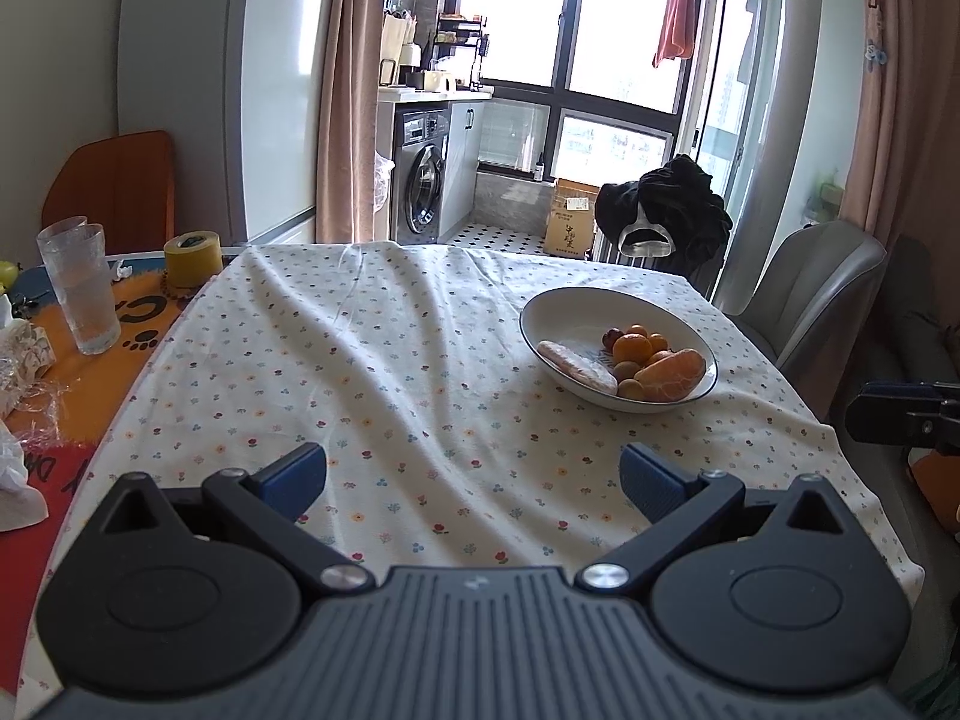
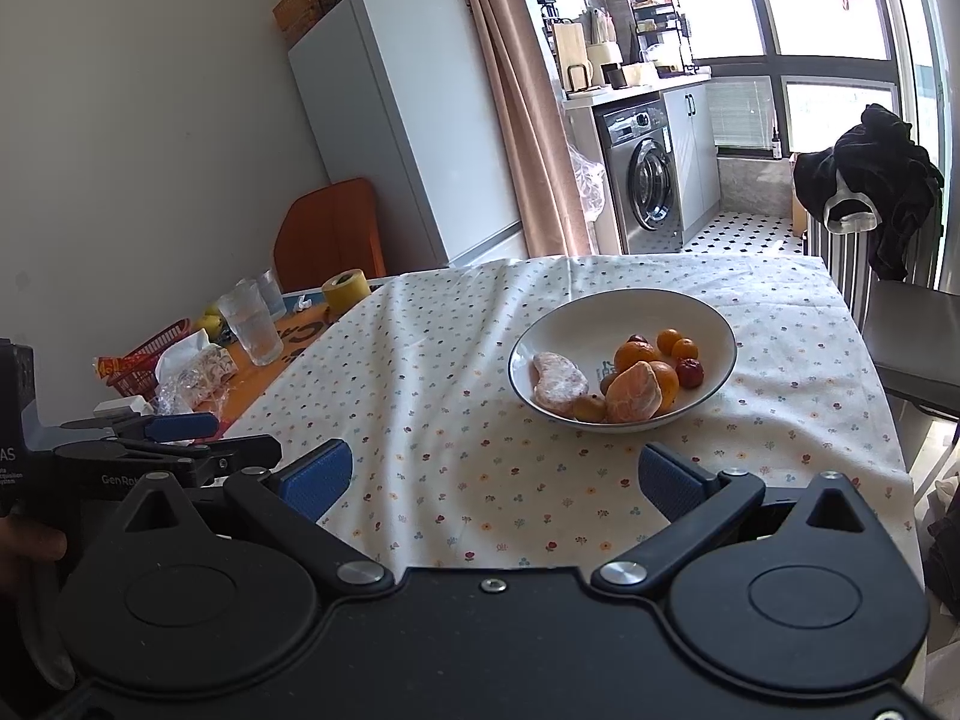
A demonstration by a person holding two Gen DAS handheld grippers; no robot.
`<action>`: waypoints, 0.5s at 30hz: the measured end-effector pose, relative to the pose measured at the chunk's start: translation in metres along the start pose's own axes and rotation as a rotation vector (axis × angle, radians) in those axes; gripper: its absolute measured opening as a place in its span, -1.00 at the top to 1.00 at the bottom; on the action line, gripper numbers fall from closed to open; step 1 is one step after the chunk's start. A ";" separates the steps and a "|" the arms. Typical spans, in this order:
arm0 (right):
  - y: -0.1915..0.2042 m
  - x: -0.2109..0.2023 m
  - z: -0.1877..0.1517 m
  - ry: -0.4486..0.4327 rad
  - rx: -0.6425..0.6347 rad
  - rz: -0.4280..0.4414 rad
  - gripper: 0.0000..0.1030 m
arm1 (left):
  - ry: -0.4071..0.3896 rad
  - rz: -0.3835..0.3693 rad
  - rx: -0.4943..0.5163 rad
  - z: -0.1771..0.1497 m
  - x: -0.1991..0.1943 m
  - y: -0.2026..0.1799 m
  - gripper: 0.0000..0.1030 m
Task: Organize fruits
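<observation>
A white bowl (image 1: 540, 306) (image 2: 708, 318) stands on the flowered tablecloth (image 1: 372, 360) (image 2: 456, 396). It holds a peeled orange (image 1: 672, 375) (image 2: 633, 393), small oranges (image 1: 631, 348) (image 2: 635, 354), red jujubes (image 2: 690, 372), small brownish fruits (image 1: 627, 369) and a pale pink piece (image 1: 576, 366) (image 2: 558, 381). My left gripper (image 1: 473, 480) is open and empty, above the cloth, near and left of the bowl. My right gripper (image 2: 492, 480) is open and empty, just in front of the bowl. The left gripper also shows at the left of the right wrist view (image 2: 180, 426).
At the table's left end stand stacked glasses (image 1: 81, 294) (image 2: 249, 324), a yellow tape roll (image 1: 193, 258) (image 2: 345, 291), plastic wrappers (image 1: 24, 354) and a red basket (image 2: 144, 360). An orange chair (image 1: 114, 186) and a grey chair (image 1: 810, 294) stand beside the table.
</observation>
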State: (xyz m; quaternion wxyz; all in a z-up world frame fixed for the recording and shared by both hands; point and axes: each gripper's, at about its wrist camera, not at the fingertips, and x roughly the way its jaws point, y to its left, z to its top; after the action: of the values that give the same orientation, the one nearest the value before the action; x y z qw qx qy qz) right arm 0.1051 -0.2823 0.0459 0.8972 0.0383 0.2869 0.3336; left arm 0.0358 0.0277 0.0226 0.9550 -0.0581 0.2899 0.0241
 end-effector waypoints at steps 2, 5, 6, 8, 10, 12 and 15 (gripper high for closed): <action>0.000 0.000 0.000 0.000 0.000 -0.001 -1.00 | -0.001 0.000 0.000 0.000 0.000 0.000 -1.00; 0.000 0.000 0.000 0.000 -0.001 0.000 -1.00 | -0.001 0.000 0.000 0.000 0.000 0.001 -1.00; 0.001 0.000 0.000 0.000 -0.003 0.001 -1.00 | -0.001 0.000 0.000 0.000 0.000 0.001 -1.00; 0.001 0.000 0.000 0.000 -0.006 0.001 -1.00 | -0.001 0.000 0.001 0.000 0.000 0.001 -1.00; 0.002 0.000 0.000 -0.002 -0.008 0.002 -1.00 | -0.001 0.000 0.002 0.001 -0.001 0.002 -1.00; 0.002 0.000 -0.001 -0.002 -0.009 0.001 -1.00 | -0.001 0.000 0.000 0.000 0.000 0.001 -1.00; 0.002 -0.001 0.000 -0.005 -0.010 -0.002 -1.00 | 0.003 0.002 0.000 0.002 -0.001 0.001 -1.00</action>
State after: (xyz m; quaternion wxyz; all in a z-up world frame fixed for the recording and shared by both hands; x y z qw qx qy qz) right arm 0.1031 -0.2810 0.0464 0.8984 0.0346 0.2831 0.3339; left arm 0.0361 0.0293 0.0241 0.9546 -0.0580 0.2912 0.0251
